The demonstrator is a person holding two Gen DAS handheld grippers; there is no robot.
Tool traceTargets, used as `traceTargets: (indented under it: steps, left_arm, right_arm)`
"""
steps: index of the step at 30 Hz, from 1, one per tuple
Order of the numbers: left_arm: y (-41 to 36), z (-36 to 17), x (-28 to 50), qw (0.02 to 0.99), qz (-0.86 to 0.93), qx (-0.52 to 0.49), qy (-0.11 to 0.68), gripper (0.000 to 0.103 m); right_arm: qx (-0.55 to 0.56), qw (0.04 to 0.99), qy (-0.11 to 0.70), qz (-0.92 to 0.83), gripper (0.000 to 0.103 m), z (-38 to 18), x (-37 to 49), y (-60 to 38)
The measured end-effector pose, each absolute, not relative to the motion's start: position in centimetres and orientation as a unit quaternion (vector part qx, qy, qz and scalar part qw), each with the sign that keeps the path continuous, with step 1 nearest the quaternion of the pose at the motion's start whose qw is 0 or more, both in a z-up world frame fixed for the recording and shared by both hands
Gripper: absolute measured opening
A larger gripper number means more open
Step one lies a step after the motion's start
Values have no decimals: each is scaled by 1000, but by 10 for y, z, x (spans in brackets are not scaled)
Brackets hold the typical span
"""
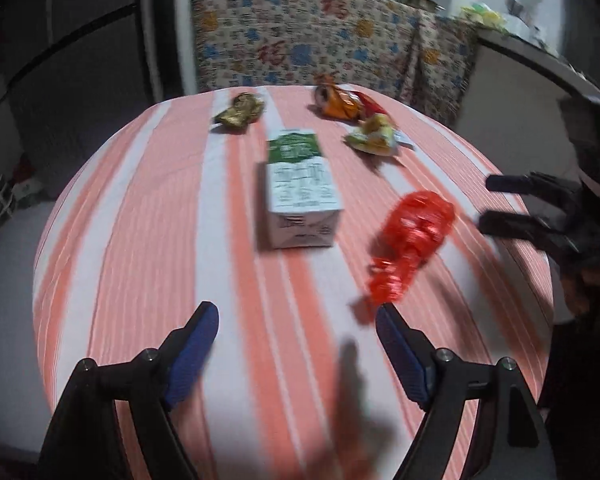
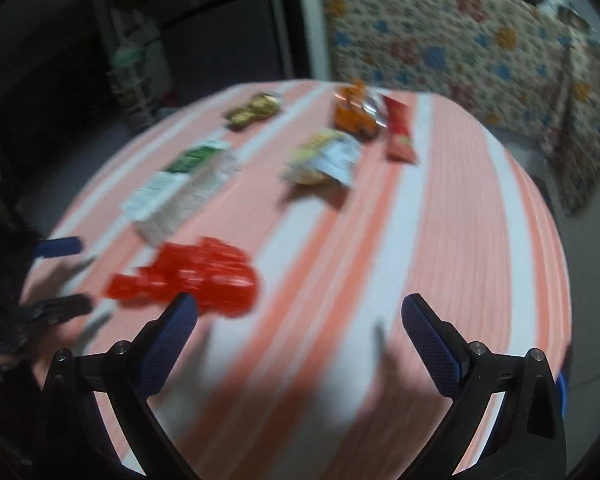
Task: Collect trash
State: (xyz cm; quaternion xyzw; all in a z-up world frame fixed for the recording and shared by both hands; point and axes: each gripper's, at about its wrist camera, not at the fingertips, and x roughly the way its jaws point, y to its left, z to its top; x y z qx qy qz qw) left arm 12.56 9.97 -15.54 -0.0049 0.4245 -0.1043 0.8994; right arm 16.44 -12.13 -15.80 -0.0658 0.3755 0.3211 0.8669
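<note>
Five pieces of trash lie on the striped worktop (image 1: 148, 216): a white-and-green carton (image 1: 300, 188) at centre, a crumpled red wrapper (image 1: 412, 240), a gold wrapper (image 1: 240, 114), an orange snack bag (image 1: 340, 104) and a pale yellow-green packet (image 1: 374, 136). The decisive relation concerns the red wrapper, the nearest item to both tools. In the left wrist view it lies at about 1 o'clock from the left gripper (image 1: 296, 340), its long axis running from 7 toward 1 o'clock, with its lower tail just beyond the right fingertip. In the right wrist view the same wrapper (image 2: 192, 276) sits at about 10 o'clock from the right gripper (image 2: 300, 320), partly behind the left fingertip. Judged by this, either tool could reach it, the left needing a slight swing toward 1 o'clock. Both pairs of fingers stand spread wide, holding and touching nothing, above the cloth. Motion blur hides finer detail; no bin is visible.
</note>
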Motion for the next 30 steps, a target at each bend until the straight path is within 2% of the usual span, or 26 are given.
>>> traceTargets:
  steps: [5, 10, 19, 22, 26, 28, 29, 30]
  left_arm:
    - [128, -165, 131, 900, -71, -82, 423, 83]
    - [128, -166, 131, 899, -57, -66, 428, 83]
    - [97, -136, 180, 897, -132, -51, 418, 83]
    - [79, -141, 212, 889, -135, -37, 437, 83]
    - [66, -156, 242, 873, -130, -19, 469, 83]
    - [64, -162, 246, 874, -119, -5, 472, 78]
    - [64, -164, 246, 874, -116, -2, 471, 71]
    - [65, -165, 244, 873, -117, -5, 473, 51]
  right_arm:
    - [-83, 871, 343, 341, 102, -154, 156, -70]
    - [-167, 863, 371, 299, 102, -179, 162, -35]
    - [-85, 864, 399, 297, 102, -176, 185, -132]
    - [-57, 857, 407, 311, 102, -174, 183, -149]
    - [-80, 847, 418, 319, 102, -183, 177, -145]
    - [-97, 843, 418, 323, 102, -185, 173, -139]
    - [-106, 843, 417, 321, 102, -185, 172, -136]
    - [-116, 845, 414, 319, 102, -185, 173, -136]
